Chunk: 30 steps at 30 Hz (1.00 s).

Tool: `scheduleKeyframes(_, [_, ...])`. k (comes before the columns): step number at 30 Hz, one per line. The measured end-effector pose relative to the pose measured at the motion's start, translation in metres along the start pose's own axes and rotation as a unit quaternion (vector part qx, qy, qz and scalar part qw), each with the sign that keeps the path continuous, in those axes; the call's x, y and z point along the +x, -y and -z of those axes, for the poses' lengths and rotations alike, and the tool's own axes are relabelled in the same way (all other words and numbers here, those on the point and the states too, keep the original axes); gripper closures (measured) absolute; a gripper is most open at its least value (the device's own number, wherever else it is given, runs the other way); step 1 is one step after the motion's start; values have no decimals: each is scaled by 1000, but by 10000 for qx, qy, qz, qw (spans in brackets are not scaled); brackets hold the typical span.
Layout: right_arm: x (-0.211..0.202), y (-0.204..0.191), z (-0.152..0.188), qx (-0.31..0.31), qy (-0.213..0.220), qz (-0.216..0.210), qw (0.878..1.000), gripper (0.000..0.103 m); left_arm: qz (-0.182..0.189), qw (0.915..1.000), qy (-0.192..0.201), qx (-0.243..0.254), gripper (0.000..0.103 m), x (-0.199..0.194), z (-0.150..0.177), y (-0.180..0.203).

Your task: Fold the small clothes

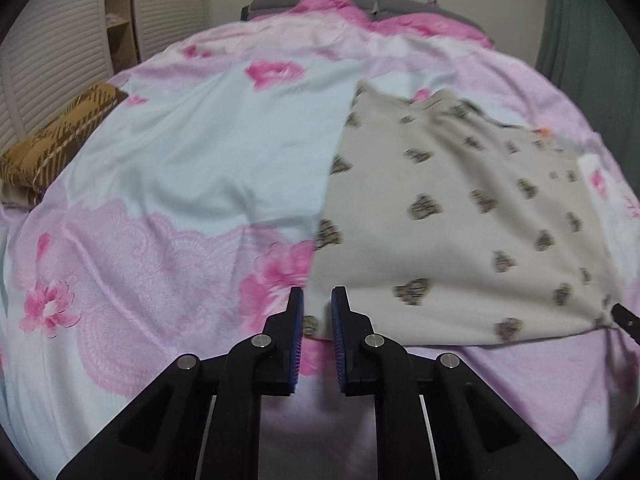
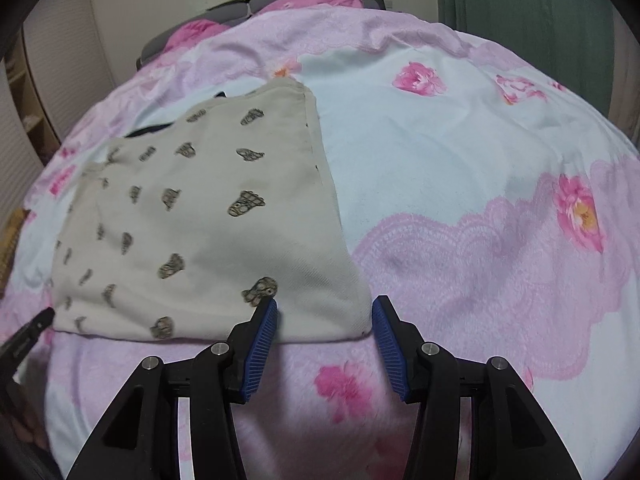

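Observation:
A beige garment [image 1: 460,208] with small brown prints lies folded flat on the bed; it also fills the left half of the right wrist view [image 2: 208,216]. My left gripper [image 1: 317,298] has its jaws drawn narrow, pinching the garment's near left corner between the blue pads. My right gripper [image 2: 325,306] is open and straddles the near right corner: its left pad [image 2: 266,320] rests over the cloth, its right pad [image 2: 384,320] just past the edge. Each gripper's black tip shows at the edge of the other view.
The bed carries a pale blue and pink floral cover [image 1: 192,152], [image 2: 460,168]. A brown patterned pillow [image 1: 56,148] lies at the bed's left edge, with white louvred doors [image 1: 52,56] behind. A grey headboard [image 2: 256,4] and a green curtain [image 2: 520,20] stand at the far end.

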State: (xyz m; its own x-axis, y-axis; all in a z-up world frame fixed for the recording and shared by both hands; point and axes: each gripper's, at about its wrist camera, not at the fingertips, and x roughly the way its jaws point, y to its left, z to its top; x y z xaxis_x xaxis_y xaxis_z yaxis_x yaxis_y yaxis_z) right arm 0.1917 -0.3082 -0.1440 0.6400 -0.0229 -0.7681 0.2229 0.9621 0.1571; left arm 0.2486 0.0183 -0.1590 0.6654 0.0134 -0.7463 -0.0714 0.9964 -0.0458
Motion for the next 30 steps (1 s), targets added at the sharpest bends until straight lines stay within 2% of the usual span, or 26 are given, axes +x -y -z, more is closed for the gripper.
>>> scheduleKeyframes(3, [-9, 5, 1, 205, 32, -248, 9995, 52, 33, 9998, 84, 162, 84, -12, 0, 13])
scheduleKeyframes(5, [-12, 7, -4, 194, 91, -378, 9991, 52, 80, 9995, 148, 276, 76, -17, -3, 25])
scheduleKeyframes(7, [-14, 8, -13, 114, 146, -498, 9986, 52, 136, 9992, 164, 330, 74, -19, -8, 35])
scheduleKeyframes(10, [-14, 16, -38, 7, 189, -979, 9950, 52, 345, 9990, 123, 265, 72, -25, -17, 62])
scheduleKeyframes(13, [-6, 26, -75, -183, 117, -1464, 9890, 52, 545, 9981, 165, 222, 62, -34, -16, 98])
scheduleKeyframes(17, [21, 43, -125, -434, -206, -1974, 9791, 52, 644, 9971, 272, 297, 62, -38, -15, 147])
scheduleKeyframes(20, [49, 51, -145, -542, -591, -2206, 9721, 52, 638, 9971, 233, 356, 62, -27, -28, 173])
scheduleKeyframes(26, [121, 51, -165, -342, -1415, -2842, 9476, 52, 384, 9983, 237, 375, 62, -2, -68, 181])
scheduleKeyframes(30, [147, 41, -165, -304, -1536, -3227, 9335, 52, 205, 9984, 317, 416, 62, 5, -80, 170])
